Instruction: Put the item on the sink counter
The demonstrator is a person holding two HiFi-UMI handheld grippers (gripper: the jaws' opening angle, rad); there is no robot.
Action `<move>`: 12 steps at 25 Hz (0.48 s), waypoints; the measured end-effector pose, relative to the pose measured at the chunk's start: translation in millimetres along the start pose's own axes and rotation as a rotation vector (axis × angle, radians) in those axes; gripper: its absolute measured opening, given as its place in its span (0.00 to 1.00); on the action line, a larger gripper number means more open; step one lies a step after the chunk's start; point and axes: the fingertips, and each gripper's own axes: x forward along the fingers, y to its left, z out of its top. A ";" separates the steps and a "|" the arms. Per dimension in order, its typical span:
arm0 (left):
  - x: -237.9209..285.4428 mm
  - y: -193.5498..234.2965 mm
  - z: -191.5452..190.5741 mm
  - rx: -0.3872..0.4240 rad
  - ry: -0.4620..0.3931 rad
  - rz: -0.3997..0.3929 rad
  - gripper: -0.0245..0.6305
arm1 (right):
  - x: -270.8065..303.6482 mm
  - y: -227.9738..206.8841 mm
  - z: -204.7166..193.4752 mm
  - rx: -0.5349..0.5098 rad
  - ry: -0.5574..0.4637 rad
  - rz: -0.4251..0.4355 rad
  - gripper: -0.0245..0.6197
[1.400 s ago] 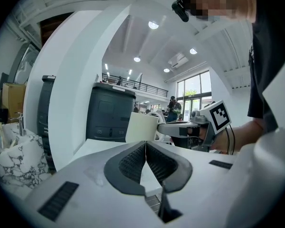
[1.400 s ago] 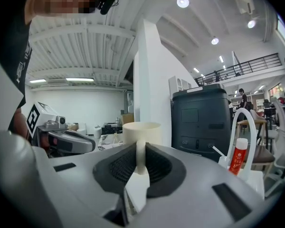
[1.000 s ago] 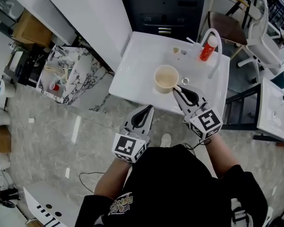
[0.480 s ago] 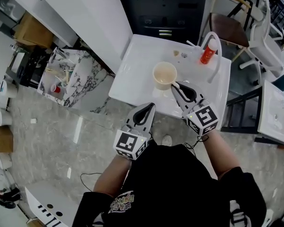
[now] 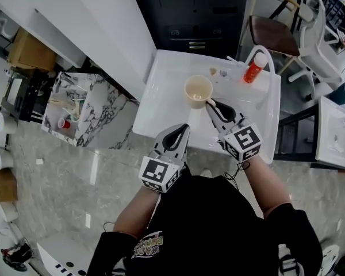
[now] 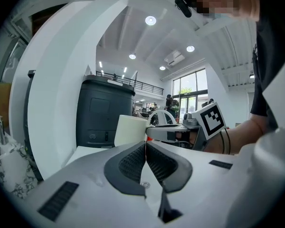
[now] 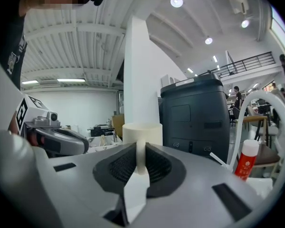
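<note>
**Though the cup is over the counter, it is not yet let go**

Because the left gripper [image 5: 184, 129], low in the middle of the head view, has its jaws pressed together on nothing, it has no part in the carrying as things stand; it hovers at the near edge of the counter [image 5: 156, 107]. Just to its right and a little higher in the frame, the right gripper [image 5: 207, 103] pinches the flat handle [image 7: 140, 159] of the cream cup [image 5: 198, 90], with the pads closed on both sides of it. The cup stands upright with its mouth up, over the white counter near the middle of the frame. Its base is hidden in every view, so I cannot tell whether it rests on the surface or hangs just above.

Farther back, at the upper right of the counter, stand a red bottle [image 5: 252, 68] and a white arched faucet [image 5: 268, 55], well apart from the cup. A dark cabinet [image 5: 195, 10] is behind them.

By my reading, the carrying is nearly done. What is left is to settle the cup on a bare patch, open the right jaws, and draw back.
</note>
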 end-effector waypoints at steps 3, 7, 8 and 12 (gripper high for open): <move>9.8 17.4 1.2 -0.007 0.012 -0.026 0.06 | 19.0 -9.7 -2.3 0.010 0.012 -0.025 0.18; 22.3 42.3 -1.6 -0.017 0.032 -0.051 0.06 | 45.9 -22.9 -7.0 0.020 0.022 -0.051 0.18; 25.3 48.2 -2.9 -0.020 0.038 -0.057 0.06 | 52.8 -26.3 -8.7 0.023 0.024 -0.057 0.18; 37.4 70.2 -7.6 -0.026 0.057 -0.082 0.06 | 80.6 -41.0 -16.4 0.027 0.035 -0.082 0.18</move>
